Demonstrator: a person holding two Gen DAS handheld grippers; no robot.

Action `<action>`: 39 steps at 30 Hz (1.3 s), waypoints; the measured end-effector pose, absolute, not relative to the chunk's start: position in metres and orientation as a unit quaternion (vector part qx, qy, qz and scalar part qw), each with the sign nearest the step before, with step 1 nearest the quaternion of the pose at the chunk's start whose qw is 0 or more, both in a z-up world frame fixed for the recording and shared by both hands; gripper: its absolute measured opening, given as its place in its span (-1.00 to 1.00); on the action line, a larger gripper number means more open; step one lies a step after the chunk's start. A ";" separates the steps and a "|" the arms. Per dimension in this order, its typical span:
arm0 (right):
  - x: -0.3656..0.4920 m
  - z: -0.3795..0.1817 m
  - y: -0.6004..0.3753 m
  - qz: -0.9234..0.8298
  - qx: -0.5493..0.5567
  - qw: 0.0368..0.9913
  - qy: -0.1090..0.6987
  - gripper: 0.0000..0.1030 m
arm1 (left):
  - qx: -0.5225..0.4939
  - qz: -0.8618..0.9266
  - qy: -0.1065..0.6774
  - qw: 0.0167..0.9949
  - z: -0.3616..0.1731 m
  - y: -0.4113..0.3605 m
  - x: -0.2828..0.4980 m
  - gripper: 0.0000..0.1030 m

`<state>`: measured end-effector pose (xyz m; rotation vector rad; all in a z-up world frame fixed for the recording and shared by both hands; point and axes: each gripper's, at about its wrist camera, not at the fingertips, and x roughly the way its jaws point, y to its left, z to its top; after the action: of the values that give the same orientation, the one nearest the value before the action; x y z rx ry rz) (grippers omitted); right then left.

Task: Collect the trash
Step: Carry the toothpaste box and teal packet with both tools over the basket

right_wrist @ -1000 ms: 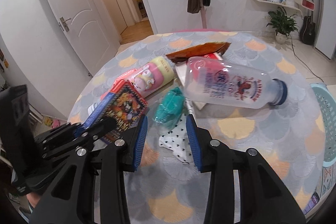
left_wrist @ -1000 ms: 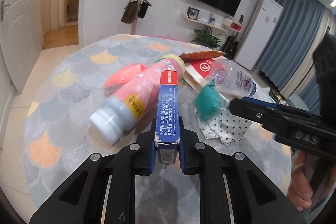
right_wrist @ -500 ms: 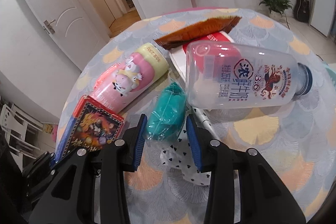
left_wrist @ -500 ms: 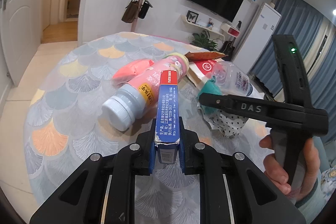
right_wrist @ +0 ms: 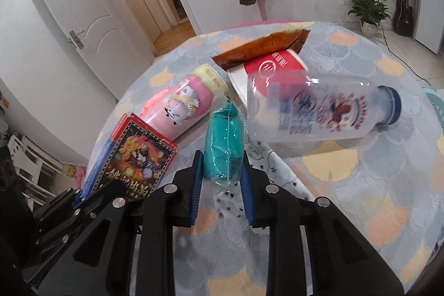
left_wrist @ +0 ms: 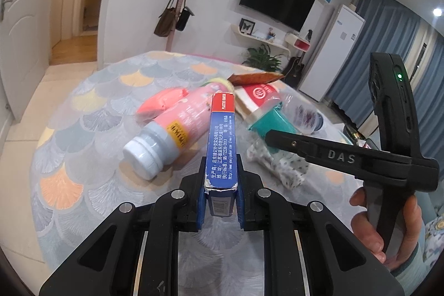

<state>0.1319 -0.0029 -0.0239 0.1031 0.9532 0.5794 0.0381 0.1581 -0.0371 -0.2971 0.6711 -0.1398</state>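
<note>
Cardboard card box (left_wrist: 221, 140), narrow and flat, is sitting clamped in the left gripper (left_wrist: 221, 201). The right gripper (right_wrist: 221, 190) is closing its jaws around a crinkled teal plastic wrapper (right_wrist: 223, 149), lying on dotted white cloth (right_wrist: 266, 165) beside a clear smooth bottle (right_wrist: 319, 110) on the scale-patterned round table (right_wrist: 360, 165).

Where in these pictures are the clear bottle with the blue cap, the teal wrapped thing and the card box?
clear bottle (right_wrist: 319, 113): right wrist view, on its printed label.
teal wrapped thing (right_wrist: 223, 146): right wrist view, mid body.
card box (left_wrist: 222, 146): left wrist view, blue side panel.
</note>
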 end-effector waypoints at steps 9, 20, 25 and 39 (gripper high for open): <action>0.117 0.010 -0.039 0.286 0.073 0.860 0.417 -0.56 | -0.134 -0.094 0.304 0.938 -0.018 0.138 0.036 -0.70; 0.105 0.038 -0.086 0.271 0.093 0.881 0.377 -0.56 | -0.119 -0.134 0.286 0.941 -0.005 0.100 0.045 -0.70; 0.110 0.047 -0.120 0.257 0.117 0.887 0.365 -0.56 | -0.112 -0.152 0.282 0.940 0.000 0.080 0.051 -0.70; 0.137 0.045 -0.234 0.160 0.173 0.909 0.343 -0.56 | -0.078 -0.203 0.284 0.934 0.017 -0.001 0.105 -0.70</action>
<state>0.1371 -0.2344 0.0450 0.3574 0.7070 0.3296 0.1052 -0.0006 0.0171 -0.1599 0.5801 -0.4143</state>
